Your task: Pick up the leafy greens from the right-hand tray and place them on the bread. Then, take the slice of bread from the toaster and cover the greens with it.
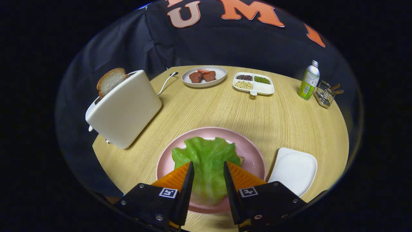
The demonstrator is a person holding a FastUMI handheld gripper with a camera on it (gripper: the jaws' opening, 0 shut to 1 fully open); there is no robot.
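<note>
Here we list what lies on the round wooden table (206, 109). Nearest to us, a pink plate (248, 148) carries a lettuce leaf (206, 154), spread flat over a slice of bread of which we see only a small corner (241, 160) at the leaf's right edge. The gripper (208, 166) sits low over this plate; its two fingers stand apart, one on each side of the leaf's lower half, with the leaf lying between them. We cannot tell whether the fingers touch the leaf; they do not press on it.

Just right of the pink plate we note a white square tray (294, 167), bare. To the left stands a white toaster (124, 109), tilted in our view, with a slice of bread (111, 80) sticking up out of its slot. A white cord (165, 82) runs from behind the toaster.

At the far side we record an oval plate (219, 77) bearing brown meat pieces (202, 76), and beside it a divided white dish (264, 88) with beans in three compartments. Well to the right stand a green bottle (309, 81) and, just beside it, a small wire rack (325, 94).
</note>
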